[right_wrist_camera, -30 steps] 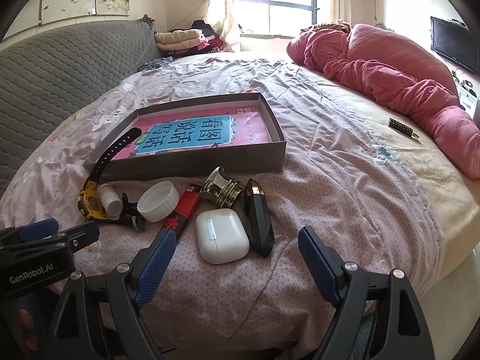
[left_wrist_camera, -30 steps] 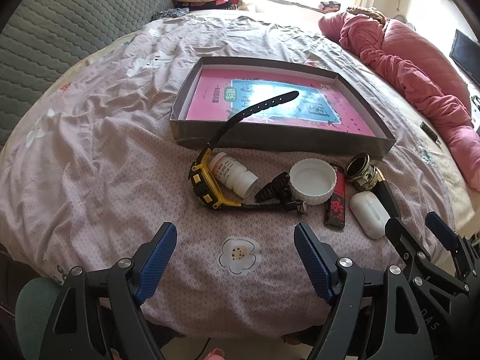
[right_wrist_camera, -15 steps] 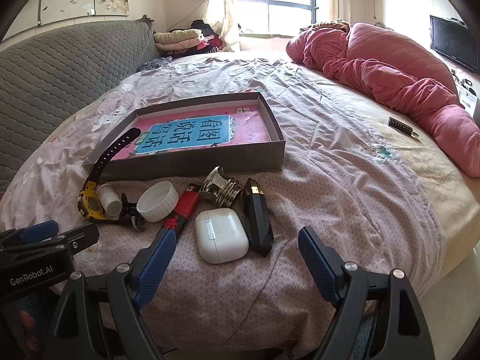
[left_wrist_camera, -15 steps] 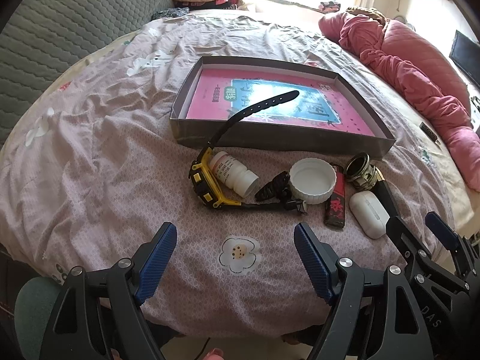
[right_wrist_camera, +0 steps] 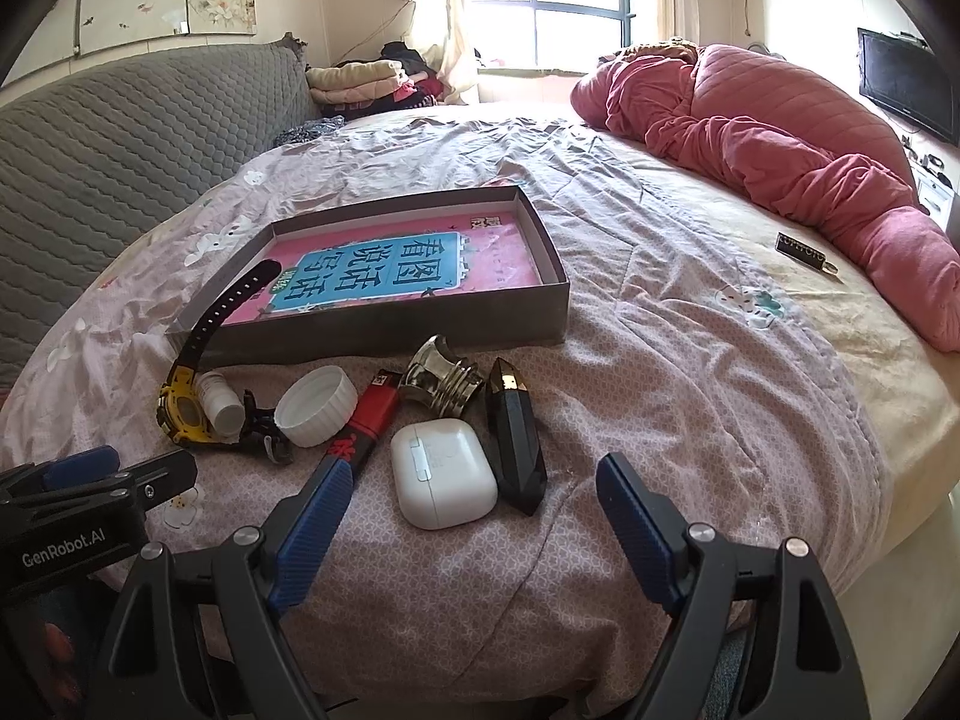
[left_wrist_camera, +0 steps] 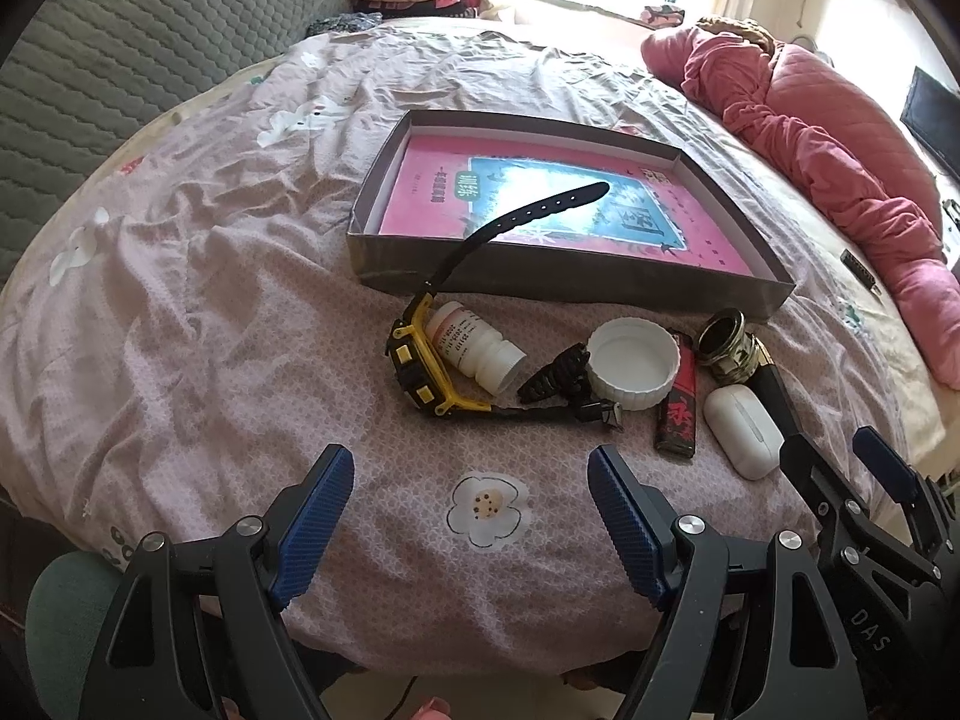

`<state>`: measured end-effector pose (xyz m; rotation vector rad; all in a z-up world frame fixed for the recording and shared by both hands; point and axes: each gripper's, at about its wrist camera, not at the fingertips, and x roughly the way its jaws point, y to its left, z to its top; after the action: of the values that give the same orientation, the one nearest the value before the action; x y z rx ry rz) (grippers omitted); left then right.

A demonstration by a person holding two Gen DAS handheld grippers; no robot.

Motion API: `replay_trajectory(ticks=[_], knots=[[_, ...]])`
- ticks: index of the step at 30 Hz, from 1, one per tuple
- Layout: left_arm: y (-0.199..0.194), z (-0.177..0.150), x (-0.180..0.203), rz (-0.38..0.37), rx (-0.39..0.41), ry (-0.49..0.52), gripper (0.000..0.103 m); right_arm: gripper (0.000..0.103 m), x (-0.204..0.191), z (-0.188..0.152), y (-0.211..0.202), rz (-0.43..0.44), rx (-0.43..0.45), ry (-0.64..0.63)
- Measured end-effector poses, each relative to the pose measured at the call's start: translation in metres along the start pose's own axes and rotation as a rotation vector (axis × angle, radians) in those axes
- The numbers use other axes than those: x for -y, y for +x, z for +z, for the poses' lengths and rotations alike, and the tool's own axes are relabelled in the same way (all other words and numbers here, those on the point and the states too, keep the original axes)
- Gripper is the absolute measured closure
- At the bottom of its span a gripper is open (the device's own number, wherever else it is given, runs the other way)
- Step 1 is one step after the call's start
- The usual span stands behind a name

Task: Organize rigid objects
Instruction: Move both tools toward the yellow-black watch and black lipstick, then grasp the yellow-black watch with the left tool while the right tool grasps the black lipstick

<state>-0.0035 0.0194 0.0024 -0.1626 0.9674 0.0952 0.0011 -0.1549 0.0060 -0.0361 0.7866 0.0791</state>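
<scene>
- Your left tongs hung released over the near edge of the bed, jaws wide apart with nothing between them.
- Your right tongs were likewise spread and empty, hovering just short of the white earbud case.
- The grey shallow box lay on the bedsheet beyond the row of small things; a pink and blue printed sheet covered its floor.
- The yellow and black watch lay at the left end of the row, one strap rising over the box's near wall.
- A small white pill bottle lay on its side against the watch.
- Next to it sat the white cap, open side up, then the red and black lighter.
- The metallic ring-shaped piece rested behind the earbud case, close to the box wall.
- The black faceted bottle lay just beside the earbud case on its right.
- A pink quilt was heaped on the far right of the bed.
</scene>
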Motion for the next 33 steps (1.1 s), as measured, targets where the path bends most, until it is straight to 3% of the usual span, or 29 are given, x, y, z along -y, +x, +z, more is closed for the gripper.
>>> replay_trajectory(ticks=[21, 25, 33], knots=[[0.008, 0.009, -0.029, -0.013, -0.02, -0.075, 0.022, 0.02, 0.007, 0.003, -0.002, -0.003, 0.011, 0.031], [0.01, 0.012, -0.031, 0.033, -0.017, -0.063, 0.022, 0.02, 0.011, 0.003, -0.001, -0.003, 0.007, 0.044], [0.025, 0.024, -0.05, -0.072, -0.076, -0.176, 0.022, 0.02, 0.016, 0.004, 0.002, -0.01, 0.005, 0.061]])
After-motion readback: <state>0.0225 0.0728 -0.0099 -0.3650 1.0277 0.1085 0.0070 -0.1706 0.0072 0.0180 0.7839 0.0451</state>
